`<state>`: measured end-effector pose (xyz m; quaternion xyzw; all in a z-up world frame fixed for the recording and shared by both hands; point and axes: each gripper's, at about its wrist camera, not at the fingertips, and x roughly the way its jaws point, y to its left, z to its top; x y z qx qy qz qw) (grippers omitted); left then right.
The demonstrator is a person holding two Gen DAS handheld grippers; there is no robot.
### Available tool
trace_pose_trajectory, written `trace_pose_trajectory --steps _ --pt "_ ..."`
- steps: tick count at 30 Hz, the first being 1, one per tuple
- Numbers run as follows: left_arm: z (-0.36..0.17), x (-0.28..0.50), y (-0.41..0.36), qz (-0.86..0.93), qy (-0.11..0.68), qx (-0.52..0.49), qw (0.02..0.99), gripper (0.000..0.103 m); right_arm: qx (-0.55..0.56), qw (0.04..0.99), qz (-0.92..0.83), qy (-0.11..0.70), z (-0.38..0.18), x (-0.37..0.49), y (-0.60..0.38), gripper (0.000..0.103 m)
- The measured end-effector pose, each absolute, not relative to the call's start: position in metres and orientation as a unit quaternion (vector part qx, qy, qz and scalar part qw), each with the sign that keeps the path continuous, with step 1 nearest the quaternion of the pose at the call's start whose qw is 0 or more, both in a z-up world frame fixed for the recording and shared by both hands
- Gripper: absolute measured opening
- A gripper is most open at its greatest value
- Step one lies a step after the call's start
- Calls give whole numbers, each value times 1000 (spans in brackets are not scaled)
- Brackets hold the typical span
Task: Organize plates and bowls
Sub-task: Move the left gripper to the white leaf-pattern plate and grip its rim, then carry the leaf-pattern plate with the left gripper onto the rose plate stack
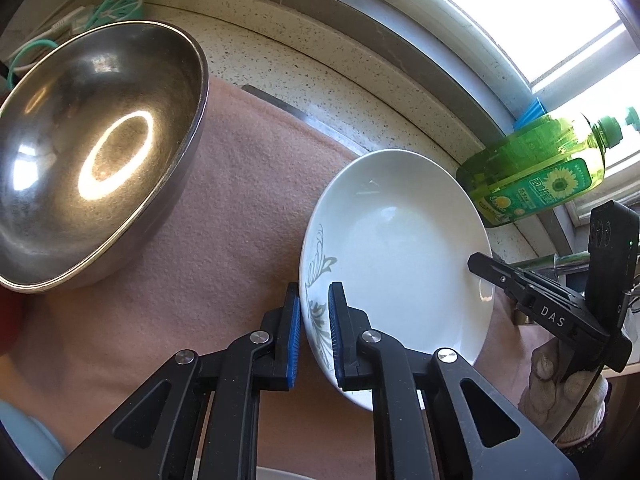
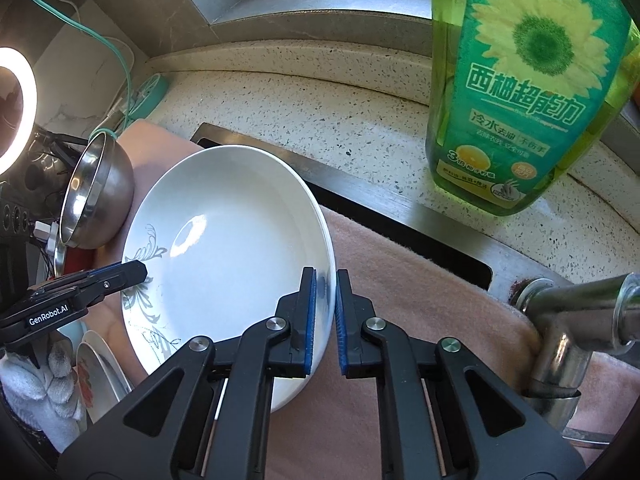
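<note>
A white plate with a grey flower pattern [image 1: 400, 248] is held tilted above the pink towel [image 1: 240, 200]. My left gripper [image 1: 314, 332] is shut on its patterned rim. My right gripper [image 2: 325, 316] is shut on the opposite rim of the same plate [image 2: 224, 256]. Each gripper shows in the other's view: the right [image 1: 484, 268], the left [image 2: 138, 272]. A steel bowl [image 1: 92, 152] stands on the towel at left, tilted in view; it also shows in the right wrist view [image 2: 100, 200].
A green dish-soap bottle [image 2: 520, 80] stands on the speckled counter [image 2: 320, 112] by the window. A steel faucet [image 2: 576, 320] is at right. More plates [image 2: 96, 372] sit at lower left. A teal cable [image 1: 112, 4] lies at the back.
</note>
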<state>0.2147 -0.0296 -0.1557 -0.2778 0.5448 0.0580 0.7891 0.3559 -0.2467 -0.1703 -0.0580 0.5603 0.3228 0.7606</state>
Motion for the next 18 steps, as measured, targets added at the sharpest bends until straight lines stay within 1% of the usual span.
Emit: trace_pose_trajectory --steps 18 --pt "-110 175 -23 8 516 -259 817 12 -27 792 297 533 -117 282 -265 9"
